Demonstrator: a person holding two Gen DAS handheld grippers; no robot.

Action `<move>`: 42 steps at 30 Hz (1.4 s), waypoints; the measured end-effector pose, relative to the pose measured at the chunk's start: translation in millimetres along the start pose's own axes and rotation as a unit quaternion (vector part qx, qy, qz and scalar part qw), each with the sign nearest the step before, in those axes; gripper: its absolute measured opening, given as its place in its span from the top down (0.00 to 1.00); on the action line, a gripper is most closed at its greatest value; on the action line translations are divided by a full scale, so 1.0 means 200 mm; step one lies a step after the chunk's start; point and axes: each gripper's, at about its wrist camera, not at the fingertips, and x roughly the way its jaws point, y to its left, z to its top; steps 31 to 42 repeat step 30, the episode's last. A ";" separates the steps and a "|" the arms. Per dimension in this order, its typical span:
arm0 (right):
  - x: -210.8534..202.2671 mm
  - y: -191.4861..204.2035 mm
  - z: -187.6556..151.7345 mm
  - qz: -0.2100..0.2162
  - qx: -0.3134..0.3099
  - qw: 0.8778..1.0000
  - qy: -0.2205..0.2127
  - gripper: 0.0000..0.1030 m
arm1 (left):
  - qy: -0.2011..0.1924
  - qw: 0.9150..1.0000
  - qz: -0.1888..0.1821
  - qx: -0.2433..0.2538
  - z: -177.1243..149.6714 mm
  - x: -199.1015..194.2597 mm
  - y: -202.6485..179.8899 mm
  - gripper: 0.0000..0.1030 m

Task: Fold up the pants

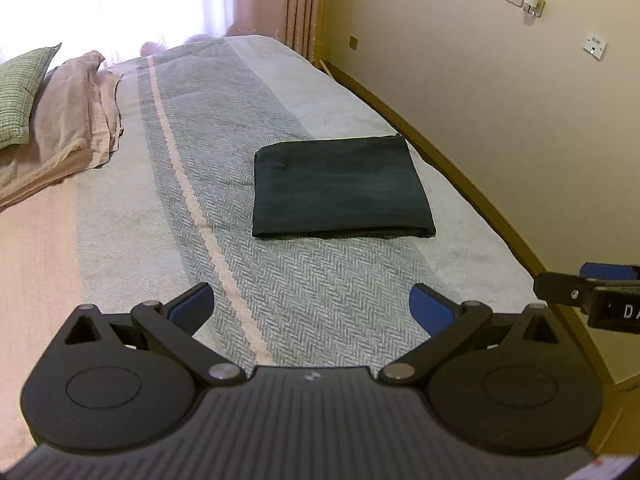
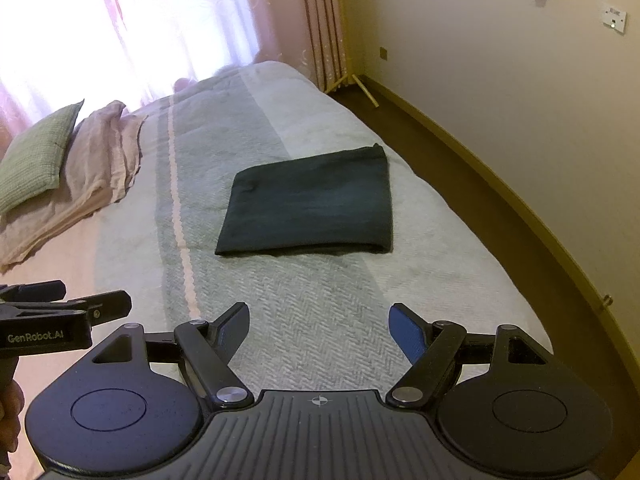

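Observation:
The dark green pants lie folded into a flat rectangle on the bed, toward its right side. My left gripper hovers open above the blanket, well short of the pants, with nothing between its blue pads. My right gripper is open too, held back from the near edge of the pants and empty. Each gripper shows at the edge of the other's view: the right one at the far right, the left one at the far left.
The bed carries a grey herringbone blanket with a pink stripe. A green pillow and crumpled pink bedding lie at the left. A wall and strip of floor run along the right.

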 end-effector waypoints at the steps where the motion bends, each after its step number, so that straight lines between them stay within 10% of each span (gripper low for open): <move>1: 0.00 0.00 0.00 0.000 0.000 1.000 0.000 0.28 | -0.001 1.000 0.000 0.001 0.00 0.00 0.00 0.01; 42: 0.02 -0.01 0.00 0.009 -0.016 1.000 0.005 0.28 | -0.014 1.000 0.013 0.003 0.00 0.00 -0.06 0.01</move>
